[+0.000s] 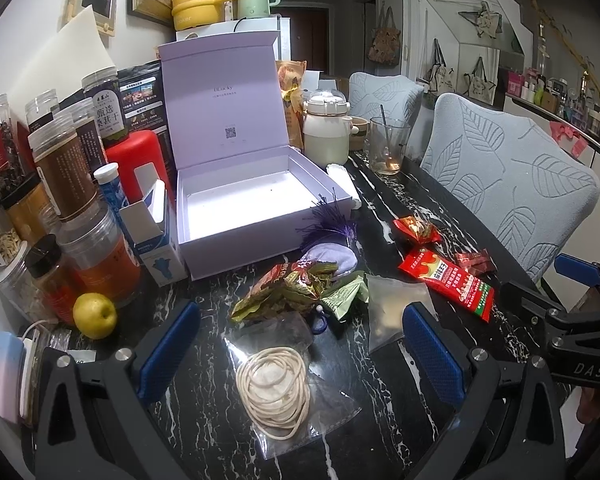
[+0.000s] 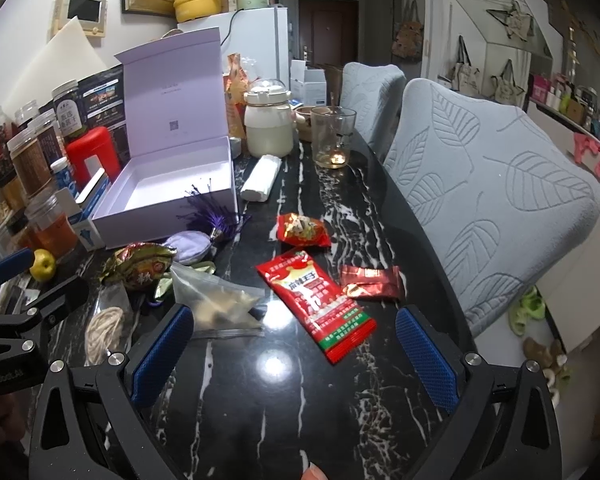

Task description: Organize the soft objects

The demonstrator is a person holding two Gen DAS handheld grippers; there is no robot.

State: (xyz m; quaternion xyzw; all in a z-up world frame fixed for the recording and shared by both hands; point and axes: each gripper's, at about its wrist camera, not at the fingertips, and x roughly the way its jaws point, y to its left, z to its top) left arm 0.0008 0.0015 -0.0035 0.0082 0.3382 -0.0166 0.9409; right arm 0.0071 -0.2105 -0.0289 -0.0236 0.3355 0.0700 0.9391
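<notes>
An open lilac box (image 1: 240, 252) stands empty on the black marble table (image 2: 284, 400). In front of it lie a purple tasselled sachet (image 1: 332, 258), crumpled gold and green snack packets (image 1: 296, 288), a clear zip bag (image 1: 396, 308) and a coil of cream cord (image 1: 274, 392) in clear plastic. My left gripper (image 1: 300, 350) is open just above the cord. My right gripper (image 2: 294, 356) is open and holds nothing. Ahead of it lies a long red packet (image 2: 320, 304), with a dark red packet (image 2: 372, 282) and a small red one (image 2: 302, 230) beyond.
Jars and bottles (image 1: 64, 184) crowd the table's left side, with a yellow fruit (image 1: 95, 315) and a blue-white carton (image 1: 156, 240). A white jug (image 1: 326, 136), a glass with a spoon (image 1: 388, 146) and a white roll (image 2: 262, 178) stand behind. Two leaf-patterned chairs (image 2: 492, 184) line the right edge.
</notes>
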